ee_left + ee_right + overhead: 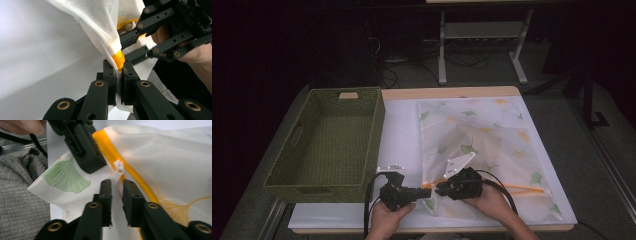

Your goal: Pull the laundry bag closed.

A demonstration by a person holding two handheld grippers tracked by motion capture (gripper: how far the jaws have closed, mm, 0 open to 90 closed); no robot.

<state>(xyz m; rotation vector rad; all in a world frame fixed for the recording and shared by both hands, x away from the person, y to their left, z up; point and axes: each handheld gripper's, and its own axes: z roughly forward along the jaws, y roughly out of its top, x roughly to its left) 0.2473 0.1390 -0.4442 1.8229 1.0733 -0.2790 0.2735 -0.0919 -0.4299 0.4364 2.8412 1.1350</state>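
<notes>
A white mesh bag point(482, 135) printed with green and yellow leaves lies flat on the white table top point(399, 130). An orange zipper point(522, 189) runs along its near edge. My left gripper point(119, 70) is shut on the bag's near left corner, at the orange zipper end point(118, 58), and holds it a little off the table. Facing it from the right, my right gripper point(117, 185) has its jaws slightly apart. The white zipper pull point(118, 171) hangs just at its tips and is not pinched. In the high view the two grippers point(424, 190) point(439, 188) almost meet tip to tip.
A green woven basket point(374, 135) stands on the left half of the table with nothing in it. The table's front edge runs just below my hands. A grey knitted sleeve point(22, 195) is at the left of the right gripper view. Desk legs and cables are on the floor behind.
</notes>
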